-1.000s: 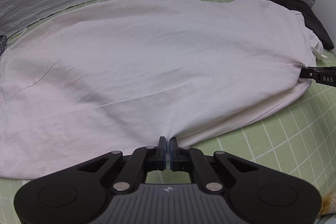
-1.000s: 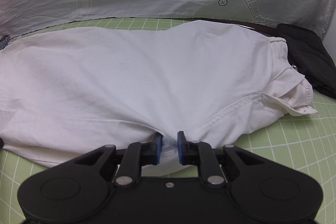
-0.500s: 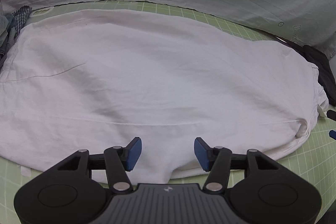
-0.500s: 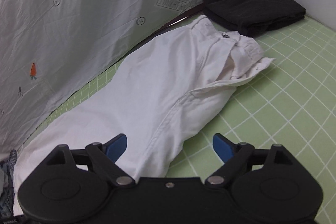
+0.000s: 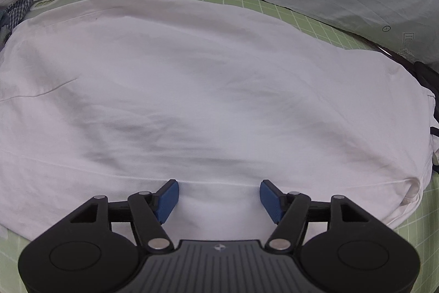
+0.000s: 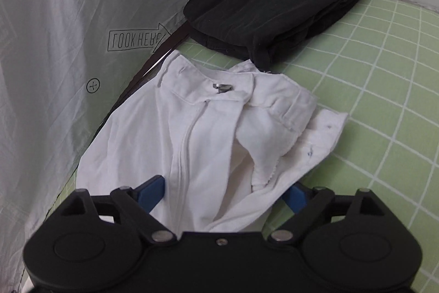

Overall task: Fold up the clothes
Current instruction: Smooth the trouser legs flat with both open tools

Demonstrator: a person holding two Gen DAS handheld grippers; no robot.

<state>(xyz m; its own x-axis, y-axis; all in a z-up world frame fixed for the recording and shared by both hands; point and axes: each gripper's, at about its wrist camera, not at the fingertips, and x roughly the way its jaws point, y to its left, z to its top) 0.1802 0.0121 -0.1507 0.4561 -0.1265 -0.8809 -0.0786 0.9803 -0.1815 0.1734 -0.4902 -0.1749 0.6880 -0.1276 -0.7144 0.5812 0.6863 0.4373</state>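
Note:
White trousers (image 5: 208, 89) lie folded lengthwise on the green grid mat (image 5: 411, 224). My left gripper (image 5: 219, 187) hovers over their near edge. Its jaws are opening, the blue pads (image 5: 167, 199) stand wide apart, and only flat cloth lies under the gap. In the right wrist view the waist end of the trousers (image 6: 197, 128) shows its open fly and metal clasp (image 6: 222, 87). My right gripper (image 6: 225, 187) sits above that end. Its jaws are closing, with bunched waist cloth between the pads, and neither pad presses on it.
A folded black garment (image 6: 274, 4) lies just past the waistband, in the mat's far corner by the wall. A grey printed sheet (image 6: 55, 32) hangs along the far side. A blue checked cloth (image 5: 19, 7) peeks in at far left. Bare mat (image 6: 384, 100) spreads to the right.
Both grippers were pinched on the trousers' near edge and have let go and opened. The right one rolled and swung over to the waist end. The left one shifted along the cloth.

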